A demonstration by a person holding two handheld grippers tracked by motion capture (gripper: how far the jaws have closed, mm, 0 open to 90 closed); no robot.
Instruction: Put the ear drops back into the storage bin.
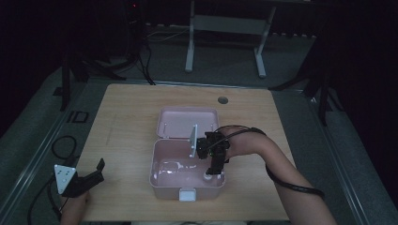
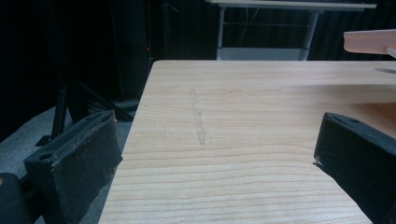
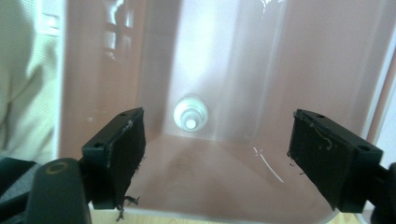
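An open pink plastic box (image 1: 157,161) stands in the middle of the wooden table, its lid (image 1: 187,123) lying back behind it. My right gripper (image 1: 213,169) hangs over the box's right half and points down into it. In the right gripper view its jaws (image 3: 217,154) stand wide open with nothing between them. A small white round piece (image 3: 190,114) lies below on the pink floor, near the box's front right corner (image 1: 207,177). My left gripper (image 1: 100,168) rests at the table's front left corner, open (image 2: 215,158) over bare wood.
A white latch (image 1: 187,194) sits on the box's front wall. A round cable hole (image 1: 223,100) is in the table's far edge. White frame legs (image 1: 189,56) stand on the floor beyond, and cables (image 1: 61,145) lie on the floor at left.
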